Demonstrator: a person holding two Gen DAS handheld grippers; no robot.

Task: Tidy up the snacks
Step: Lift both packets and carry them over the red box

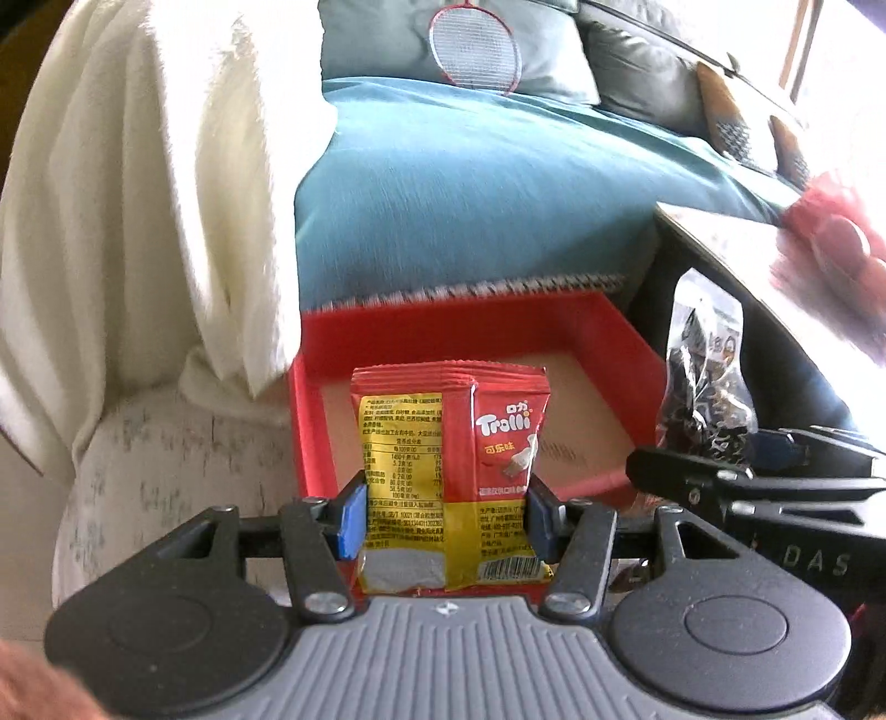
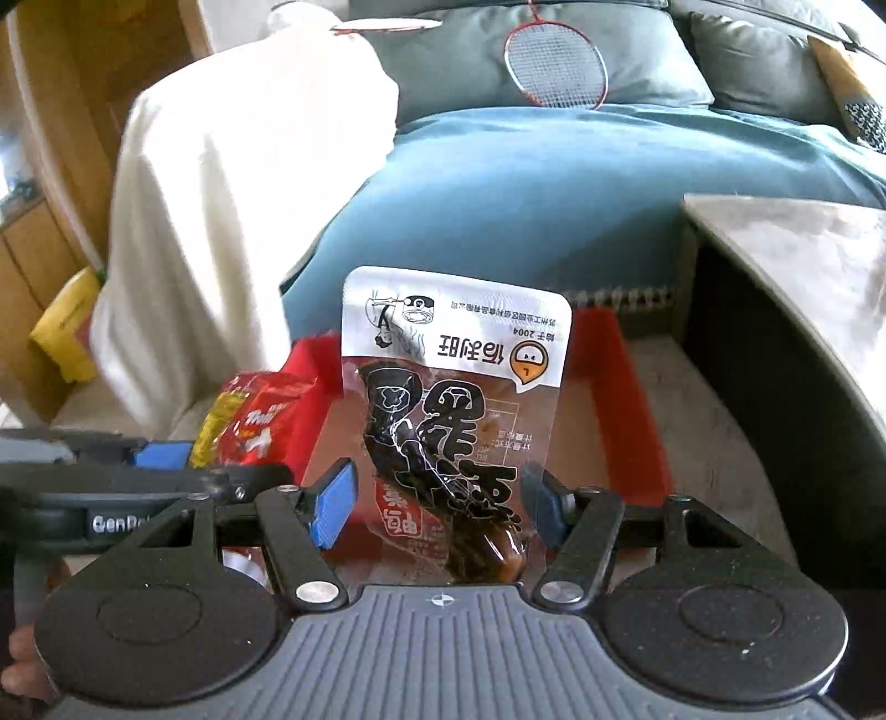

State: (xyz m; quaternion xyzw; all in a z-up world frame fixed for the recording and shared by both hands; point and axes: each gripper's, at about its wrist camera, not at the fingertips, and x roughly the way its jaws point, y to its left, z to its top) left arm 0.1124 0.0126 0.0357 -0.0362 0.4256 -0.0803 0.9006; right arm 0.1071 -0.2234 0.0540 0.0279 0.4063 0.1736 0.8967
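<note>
My left gripper (image 1: 446, 518) is shut on a red and yellow Trolli candy packet (image 1: 451, 465), which stands upright between the blue pads. My right gripper (image 2: 440, 507) is shut on a clear and white snack pouch (image 2: 454, 399) with dark pieces inside and black lettering. Both packets hang above a red box (image 1: 459, 332) with a tan bottom, which sits on the floor in front of the sofa. In the left wrist view the pouch (image 1: 706, 382) and the right gripper's finger (image 1: 720, 476) show at the right. In the right wrist view the Trolli packet (image 2: 255, 426) shows at the left.
A teal sofa (image 1: 470, 194) with cushions and a badminton racket (image 1: 476, 50) lies behind the box. A white blanket (image 1: 138, 194) drapes over its left arm. A grey table (image 2: 803, 260) stands at the right with a red item (image 1: 836, 238) on it.
</note>
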